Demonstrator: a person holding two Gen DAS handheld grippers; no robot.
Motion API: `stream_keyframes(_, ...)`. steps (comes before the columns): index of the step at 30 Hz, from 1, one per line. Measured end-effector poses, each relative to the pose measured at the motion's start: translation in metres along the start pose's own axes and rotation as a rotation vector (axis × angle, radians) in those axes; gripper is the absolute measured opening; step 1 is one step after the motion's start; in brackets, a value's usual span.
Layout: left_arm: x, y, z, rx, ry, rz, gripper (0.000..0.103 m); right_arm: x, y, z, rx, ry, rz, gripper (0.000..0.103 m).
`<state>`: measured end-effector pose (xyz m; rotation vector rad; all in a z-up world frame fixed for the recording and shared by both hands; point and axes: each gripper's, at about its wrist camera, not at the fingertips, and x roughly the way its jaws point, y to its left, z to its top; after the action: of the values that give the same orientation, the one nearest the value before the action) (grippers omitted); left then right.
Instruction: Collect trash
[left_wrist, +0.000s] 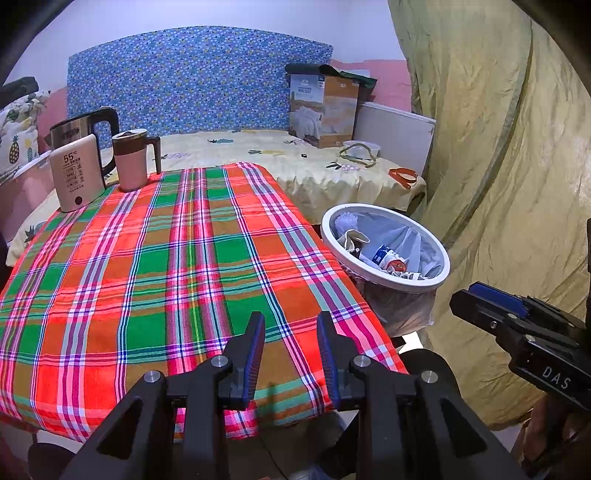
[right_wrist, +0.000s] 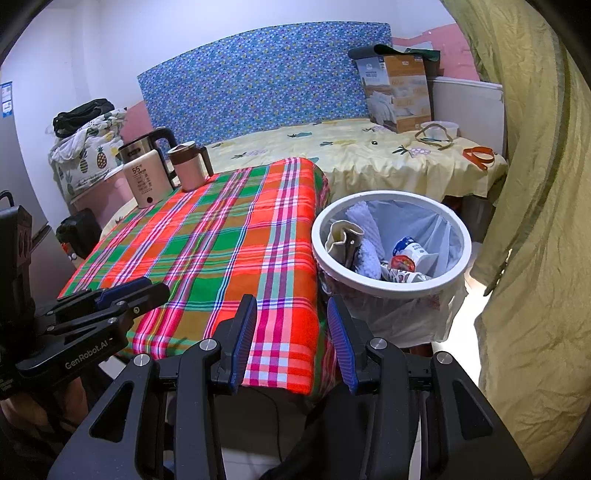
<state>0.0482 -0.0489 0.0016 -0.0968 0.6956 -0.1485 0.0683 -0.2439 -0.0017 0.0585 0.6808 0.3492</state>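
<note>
Both of our grippers hang parted and empty, side by side.

Our left gripper (left_wrist: 290, 354) points forward and somewhat down, its blue-padded fingers (left_wrist: 255, 354) standing apart with nothing between them. Our right gripper (right_wrist: 291, 341) tilts down the same way, jaws parted a little wider, likewise holding nothing. From each wrist view we see the other gripper at the frame's edge, near but not touching.

Both wrist views angled down, sharing plaid table (left_wrist: 147, 258), bin (right_wrist: 391, 288)
</note>
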Motion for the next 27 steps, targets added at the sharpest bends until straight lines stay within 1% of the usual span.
stream_keyframes(27,-0.0014,-0.0015,-0.0031,0.004,0.000,0.013,0.029,0.0023,0.0065,-0.0015,-0.005,0.009,0.007,0.042)
